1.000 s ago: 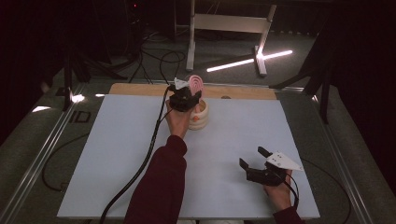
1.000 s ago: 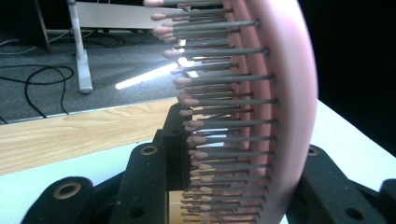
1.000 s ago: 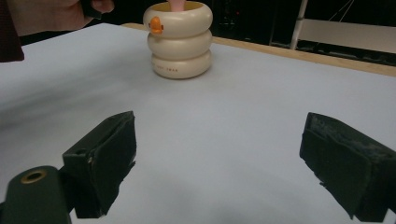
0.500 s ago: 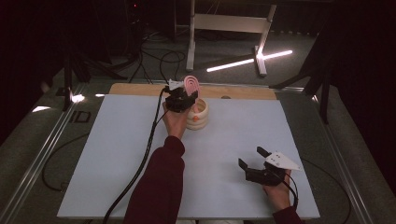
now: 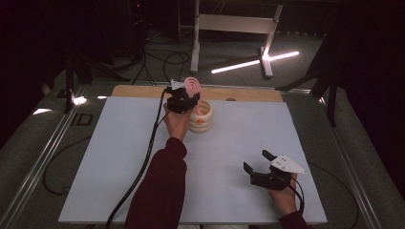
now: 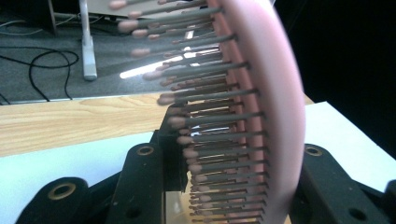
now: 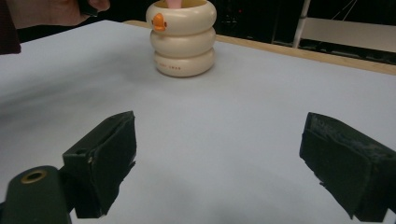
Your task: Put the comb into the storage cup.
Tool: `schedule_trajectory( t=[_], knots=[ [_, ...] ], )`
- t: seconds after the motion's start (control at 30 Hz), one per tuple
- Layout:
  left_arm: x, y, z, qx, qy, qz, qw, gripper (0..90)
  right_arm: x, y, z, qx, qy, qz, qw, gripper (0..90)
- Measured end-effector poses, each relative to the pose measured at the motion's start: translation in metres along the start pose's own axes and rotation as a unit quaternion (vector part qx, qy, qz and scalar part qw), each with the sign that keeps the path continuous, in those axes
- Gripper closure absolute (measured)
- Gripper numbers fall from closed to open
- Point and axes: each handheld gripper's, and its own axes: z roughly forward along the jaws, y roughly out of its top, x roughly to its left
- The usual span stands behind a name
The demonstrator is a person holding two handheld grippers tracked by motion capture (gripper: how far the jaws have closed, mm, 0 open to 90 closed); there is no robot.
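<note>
A pink hairbrush (image 5: 192, 84) with rows of bristles (image 6: 210, 116) stands head up, its handle (image 7: 175, 3) down inside a cream ringed holder (image 5: 202, 117) with an orange beak (image 7: 159, 22). My left gripper (image 5: 184, 98) is shut on the brush just above the holder, one pad on the bristles and the other jaw against the pink back (image 6: 280, 93). Its jaws have just eased open slightly, and the brush is still between them. My right gripper (image 5: 257, 161) rests open near the table's front right, its pads (image 7: 105, 156) wide apart over bare white surface.
The white mat (image 5: 119, 157) covers the table, with a wooden strip (image 5: 248, 94) along its far edge. A black cable (image 5: 145, 152) trails from the left gripper toward the front. Metal rails (image 5: 43, 152) run along the sides. A stand's legs (image 5: 196, 47) are on the floor beyond.
The left hand has shifted very slightly with the brush. The right gripper has kept still.
</note>
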Motion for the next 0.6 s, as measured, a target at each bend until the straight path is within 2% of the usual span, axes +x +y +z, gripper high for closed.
schedule_trajectory(
  t=[0.6],
  knots=[
    [0.0082, 0.0021, -0.0016, 0.017, 0.009, 0.007, 0.9998, 59.2, 0.0002, -0.0003, 0.0008, 0.001, 0.001, -0.001, 1.0, 10.9]
  ],
)
